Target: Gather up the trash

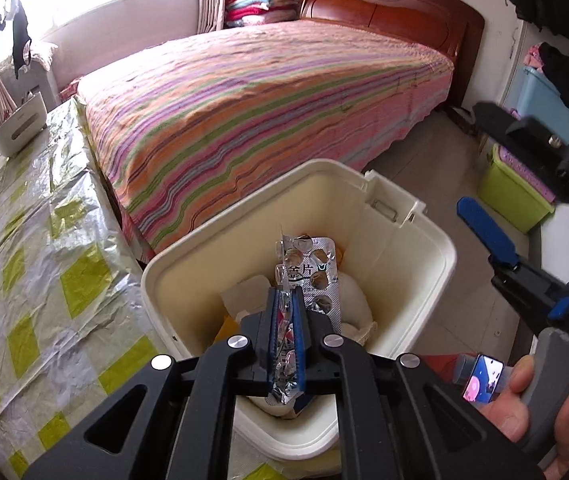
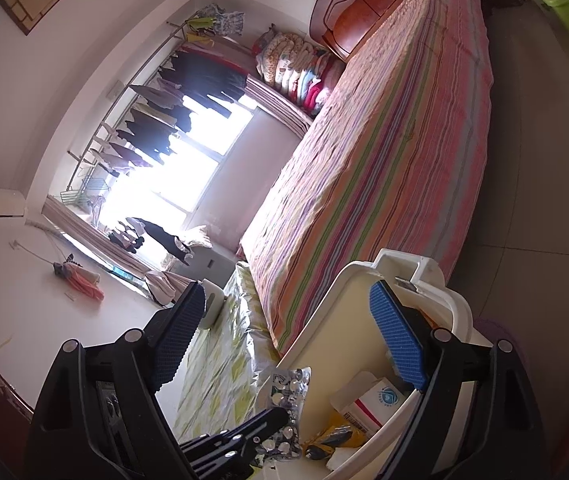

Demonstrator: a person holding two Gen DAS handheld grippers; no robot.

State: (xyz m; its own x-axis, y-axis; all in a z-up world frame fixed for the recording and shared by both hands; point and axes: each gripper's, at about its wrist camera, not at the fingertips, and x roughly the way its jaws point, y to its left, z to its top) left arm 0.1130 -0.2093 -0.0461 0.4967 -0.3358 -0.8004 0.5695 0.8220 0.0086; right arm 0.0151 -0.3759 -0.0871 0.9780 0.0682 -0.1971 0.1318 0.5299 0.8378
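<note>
My left gripper (image 1: 285, 300) is shut on a silver pill blister pack (image 1: 311, 268) and holds it upright over the open cream trash bin (image 1: 416, 264). The bin holds a white carton, crumpled white paper and yellow wrappers. My right gripper (image 2: 284, 344) is open and empty, tilted beside the bin; one blue pad (image 2: 398, 340) hangs over the bin's (image 2: 458, 308) rim. The blister pack (image 2: 290, 396) and the left gripper's tip show low in the right wrist view. The right gripper also shows in the left wrist view (image 1: 484, 228), to the right of the bin.
A table with a green-checked plastic cover (image 1: 32, 280) lies left of the bin, with a white caddy (image 1: 18, 124) at its far end. A striped bed (image 1: 264, 100) is behind. Green (image 1: 512, 188) and blue (image 1: 544, 100) storage boxes stand on the tiled floor at right.
</note>
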